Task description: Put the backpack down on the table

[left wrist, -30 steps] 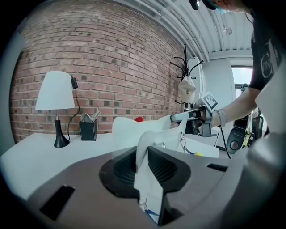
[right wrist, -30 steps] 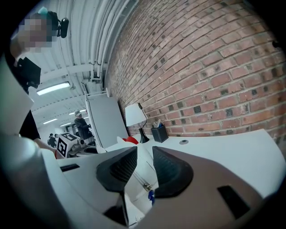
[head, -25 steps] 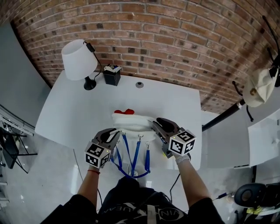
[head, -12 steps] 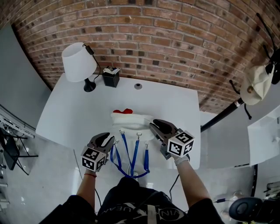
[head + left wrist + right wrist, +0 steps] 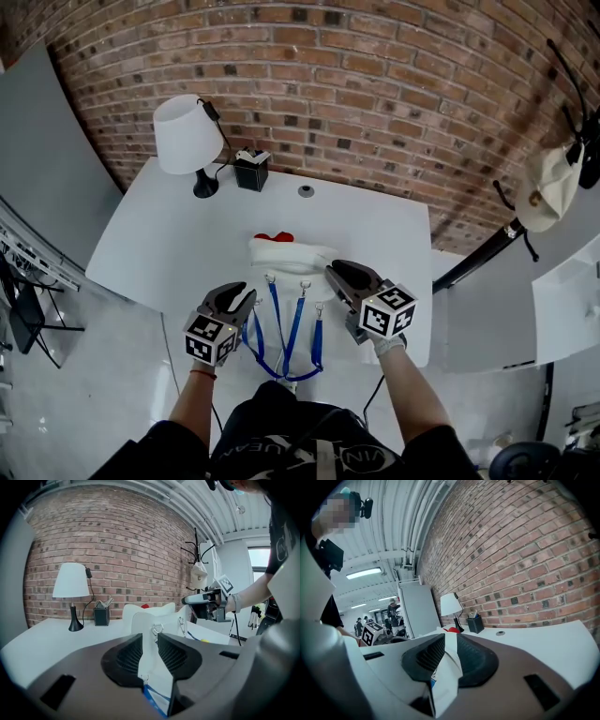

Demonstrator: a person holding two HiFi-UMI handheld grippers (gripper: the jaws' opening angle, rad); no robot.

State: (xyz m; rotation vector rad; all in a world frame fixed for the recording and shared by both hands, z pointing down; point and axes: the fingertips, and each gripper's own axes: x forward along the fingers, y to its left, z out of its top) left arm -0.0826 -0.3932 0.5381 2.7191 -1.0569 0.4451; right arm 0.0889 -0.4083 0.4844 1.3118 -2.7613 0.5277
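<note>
On the white table (image 5: 159,244), at its near edge between the two grippers, the white backpack (image 5: 286,255) lies with its long axis running from the person toward the brick wall, blue straps (image 5: 292,328) trailing back over the edge. Left gripper (image 5: 246,296), forearm reaching forward, pinches the bag's white fabric on its left side. Right gripper (image 5: 332,272), angled inward, is clamped on the fabric opposite.

White backpack (image 5: 286,255) sits on the white table (image 5: 178,234) near the front edge, its blue straps (image 5: 292,328) dangling off the edge, with something red at the far end.
</note>
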